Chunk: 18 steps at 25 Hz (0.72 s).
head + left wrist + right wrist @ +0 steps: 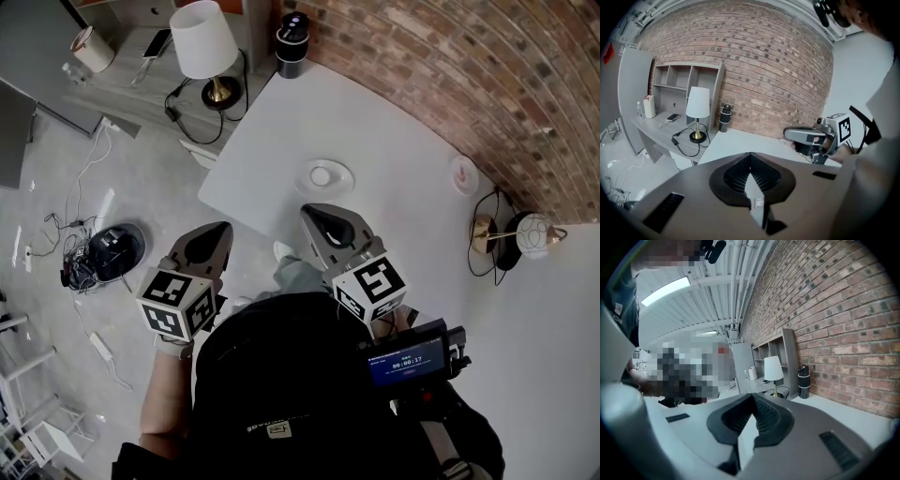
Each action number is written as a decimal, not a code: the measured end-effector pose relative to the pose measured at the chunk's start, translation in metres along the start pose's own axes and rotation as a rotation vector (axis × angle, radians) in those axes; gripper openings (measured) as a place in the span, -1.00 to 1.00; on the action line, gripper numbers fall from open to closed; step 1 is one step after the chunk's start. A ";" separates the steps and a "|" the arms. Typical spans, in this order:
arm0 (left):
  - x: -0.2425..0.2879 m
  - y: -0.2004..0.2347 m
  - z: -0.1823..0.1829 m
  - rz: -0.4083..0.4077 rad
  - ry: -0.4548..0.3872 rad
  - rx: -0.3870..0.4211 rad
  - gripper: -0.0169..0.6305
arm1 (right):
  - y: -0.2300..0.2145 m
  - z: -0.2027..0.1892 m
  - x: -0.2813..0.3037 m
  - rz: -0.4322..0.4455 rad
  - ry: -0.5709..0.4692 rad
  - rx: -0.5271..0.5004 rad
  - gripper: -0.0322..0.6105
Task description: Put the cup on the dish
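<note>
Head view shows the cup (321, 174) sitting in the middle of the dish (345, 179) on the white table (403, 122), upright as far as can be told at this size. The placing step therefore looks done. The right gripper (328, 221) hangs over the table's near edge, apart from the dish, and the right gripper view shows its jaws pressed together with nothing between them. The left gripper (212, 240) is off the table's edge, over the floor, its jaws likewise closed and empty. A small pinkish thing (463, 174) lies by the brick wall, too small to identify. Little seems left to do; any correction of the cup would call for opening the jaws first.
</note>
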<state>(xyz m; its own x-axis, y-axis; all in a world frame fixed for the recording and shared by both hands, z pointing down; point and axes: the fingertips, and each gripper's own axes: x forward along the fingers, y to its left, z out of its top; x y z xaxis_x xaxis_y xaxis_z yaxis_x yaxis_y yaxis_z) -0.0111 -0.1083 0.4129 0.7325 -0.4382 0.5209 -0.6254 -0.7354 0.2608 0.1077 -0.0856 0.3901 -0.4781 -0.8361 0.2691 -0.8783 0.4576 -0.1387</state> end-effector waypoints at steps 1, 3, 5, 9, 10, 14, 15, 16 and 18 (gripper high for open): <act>0.000 -0.001 0.000 -0.004 0.000 0.003 -0.93 | 0.000 0.000 0.000 -0.003 0.000 0.004 -0.89; -0.001 0.000 0.000 -0.006 0.000 0.004 -0.93 | -0.001 -0.001 0.000 -0.011 -0.001 0.017 -0.89; -0.003 0.002 0.000 -0.005 -0.002 0.002 -0.93 | -0.001 -0.002 0.000 -0.020 -0.002 0.027 -0.89; -0.007 0.006 0.002 -0.004 -0.011 0.000 -0.93 | -0.001 -0.003 0.003 -0.031 0.000 0.037 -0.89; -0.008 0.006 0.003 -0.007 -0.011 -0.002 -0.93 | -0.001 -0.003 0.004 -0.032 0.001 0.038 -0.89; -0.008 0.009 -0.002 0.001 0.012 0.021 -0.93 | 0.001 -0.001 0.007 -0.033 -0.001 0.029 -0.89; -0.007 0.010 -0.004 0.010 0.020 0.037 -0.93 | 0.001 0.000 0.008 -0.034 -0.001 0.025 -0.89; -0.007 0.010 -0.004 0.015 0.023 0.048 -0.93 | 0.000 0.000 0.009 -0.036 -0.002 0.022 -0.89; -0.006 0.010 -0.005 0.015 0.023 0.047 -0.93 | -0.001 0.000 0.009 -0.041 -0.001 0.020 -0.89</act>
<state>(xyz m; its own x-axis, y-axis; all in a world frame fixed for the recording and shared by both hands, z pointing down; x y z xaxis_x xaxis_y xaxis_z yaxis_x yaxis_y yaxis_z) -0.0232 -0.1101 0.4165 0.7161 -0.4380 0.5434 -0.6228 -0.7525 0.2141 0.1044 -0.0932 0.3928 -0.4421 -0.8542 0.2736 -0.8969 0.4173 -0.1463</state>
